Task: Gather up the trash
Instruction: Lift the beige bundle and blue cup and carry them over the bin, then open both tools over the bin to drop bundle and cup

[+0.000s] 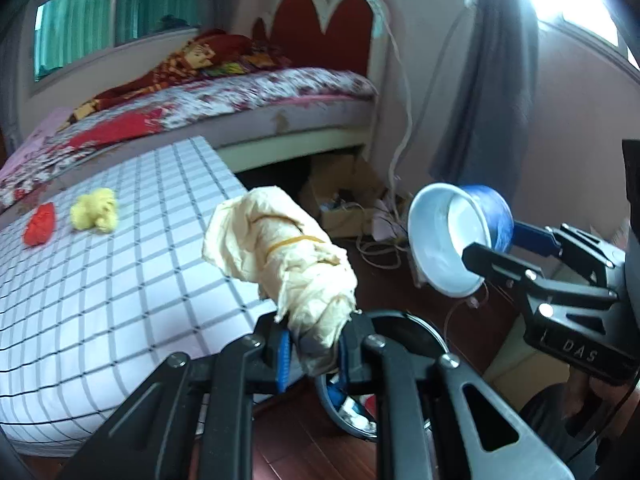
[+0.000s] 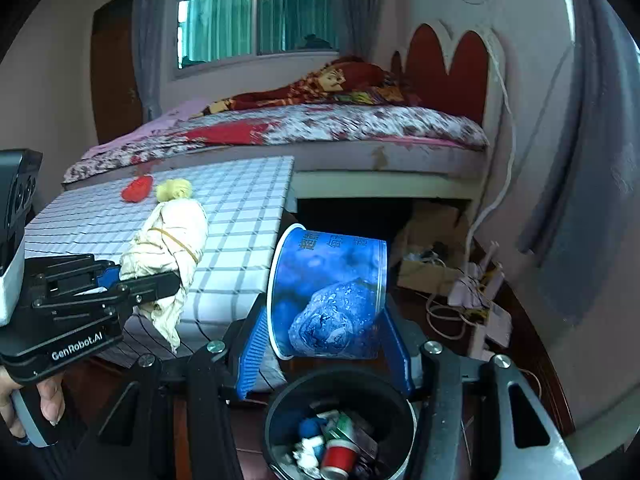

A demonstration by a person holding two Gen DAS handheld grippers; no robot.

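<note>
The left claw [image 1: 312, 344] is pinched tight on a cream paper bundle [image 1: 276, 256] bound with a rubber band, held beyond the edge of the checked counter [image 1: 120, 280]. The right claw [image 2: 324, 336] grips a blue paper cup [image 2: 328, 296] on its side between its blue pads, mouth turned left. Both hang above a dark bin [image 2: 280, 408] on the wooden floor, with nothing between them and its opening. On the counter, well apart from the claws, lie a red crumpled wad [image 1: 39, 225] and a yellow one [image 1: 95, 210], just beside each other. Behind stands a bed [image 1: 280, 92] with cardboard boxes [image 1: 340, 196] and tangled cables [image 2: 460, 304] under and beside it. Only the right wrist view looks into the bin, showing a red can [image 2: 338, 458] and scraps; the left wrist view shows the cup's white inside and just a slice of the bin
</note>
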